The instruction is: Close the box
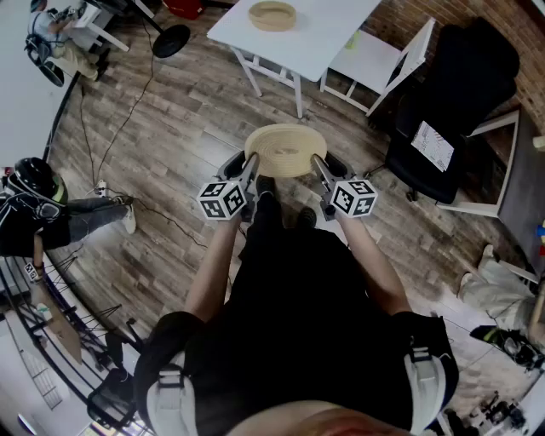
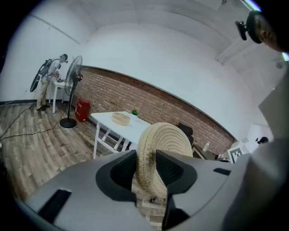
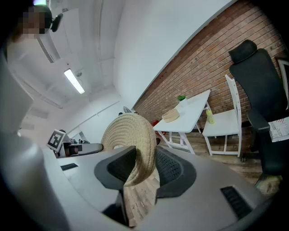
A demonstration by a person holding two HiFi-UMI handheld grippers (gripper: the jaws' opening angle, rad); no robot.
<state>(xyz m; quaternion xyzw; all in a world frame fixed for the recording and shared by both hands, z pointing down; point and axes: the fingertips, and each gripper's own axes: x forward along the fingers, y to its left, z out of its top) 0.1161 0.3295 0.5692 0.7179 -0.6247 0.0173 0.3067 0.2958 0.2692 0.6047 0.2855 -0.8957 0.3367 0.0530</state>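
Lid: a round woven lid [image 1: 285, 149] hangs roughly level in front of the person, above the wooden floor [image 1: 162, 170].
Left gripper: the left gripper [image 2: 145, 160] is clenched on the lid's left edge, with the rim pinched between both jaws.
Right gripper: the right gripper [image 3: 143, 164] clamps the opposite edge, with the rim pressed between its jaws.
Box: the woven box [image 1: 272, 14] sits open on the white table [image 1: 328, 43], farther ahead and well apart from the lid.
Nearby: a white chair [image 1: 375, 61] stands just beside the table, and a black chair [image 1: 460, 85] is to its right.
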